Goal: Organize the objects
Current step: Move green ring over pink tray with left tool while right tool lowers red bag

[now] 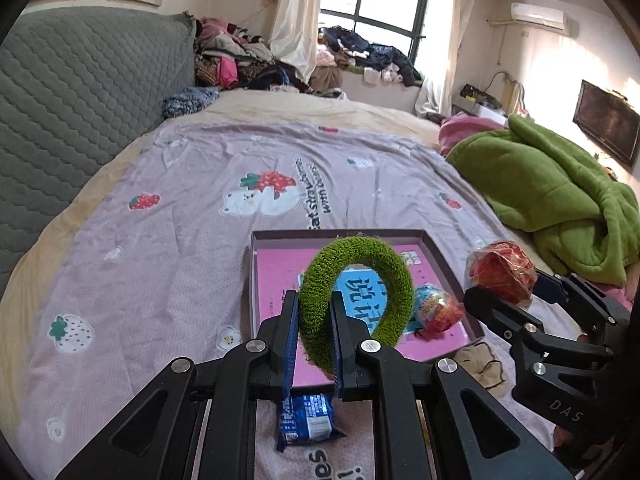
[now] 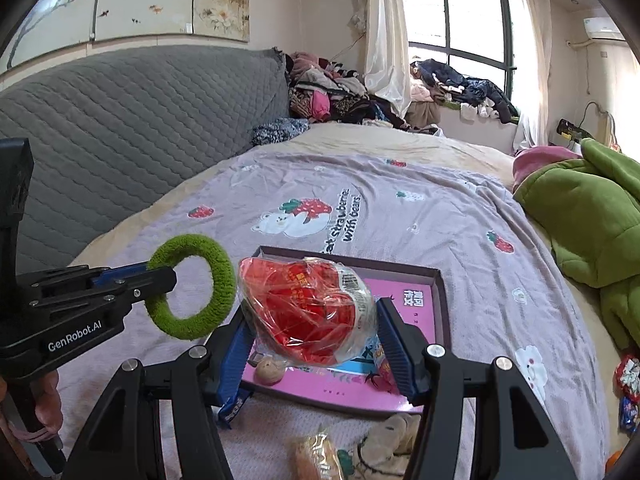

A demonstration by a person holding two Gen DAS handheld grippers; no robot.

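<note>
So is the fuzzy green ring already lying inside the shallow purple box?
No, the fuzzy green ring is clamped in the left gripper, held up above the shallow purple box.

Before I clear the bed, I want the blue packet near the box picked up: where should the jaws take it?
Take the blue packet across its narrow width, from above: it lies flat on the blanket, beside the box, its crimped ends too thin.
</note>
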